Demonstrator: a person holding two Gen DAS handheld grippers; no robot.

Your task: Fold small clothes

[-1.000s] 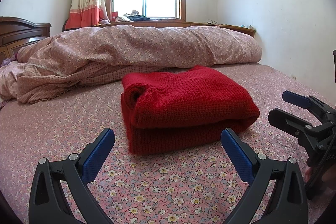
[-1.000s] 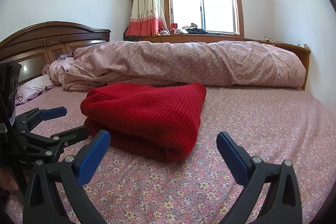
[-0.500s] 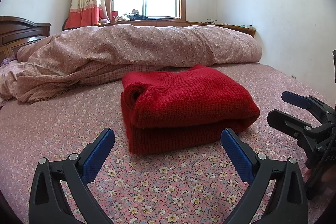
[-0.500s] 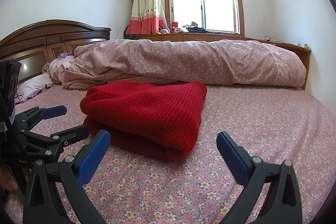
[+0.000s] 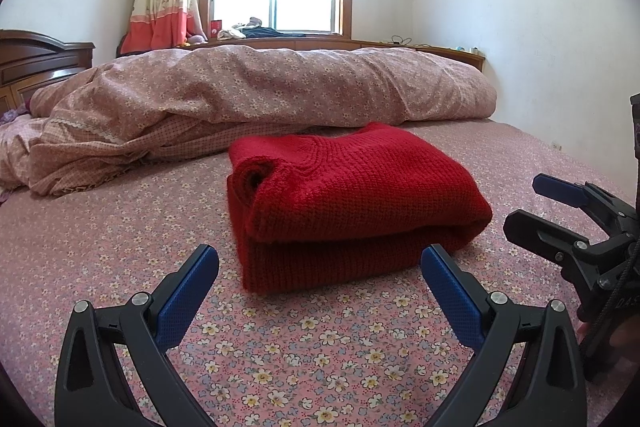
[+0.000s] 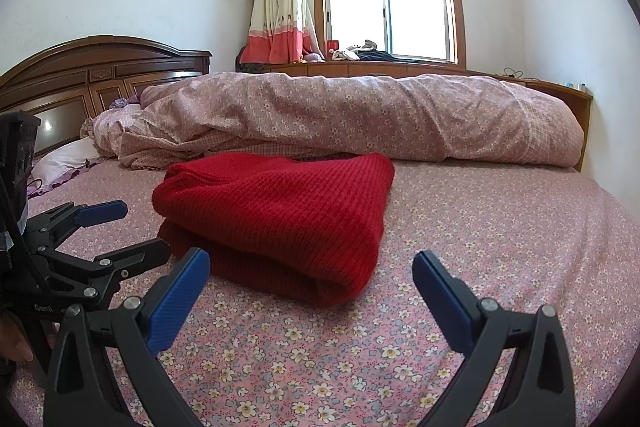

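Observation:
A red knit sweater [image 5: 352, 203] lies folded in a thick bundle on the floral bed sheet [image 5: 280, 347]; it also shows in the right wrist view [image 6: 280, 219]. My left gripper [image 5: 320, 263] is open and empty, its blue pads just short of the sweater's near edge. My right gripper [image 6: 312, 267] is open and empty, a little before the sweater's right corner. The right gripper also appears at the right edge of the left wrist view [image 5: 560, 215], and the left gripper at the left edge of the right wrist view [image 6: 104, 227]. Neither touches the sweater.
A rolled pink floral quilt [image 5: 260, 95] lies across the bed behind the sweater. A wooden headboard [image 6: 100, 75] and a pillow [image 6: 64, 159] are at the left. A window ledge [image 6: 400, 67] with clutter runs behind, and a white wall is at the right.
Almost nothing has moved. Both grippers stay open and hover in place in front of the folded sweater, with only a slight drift of the views.

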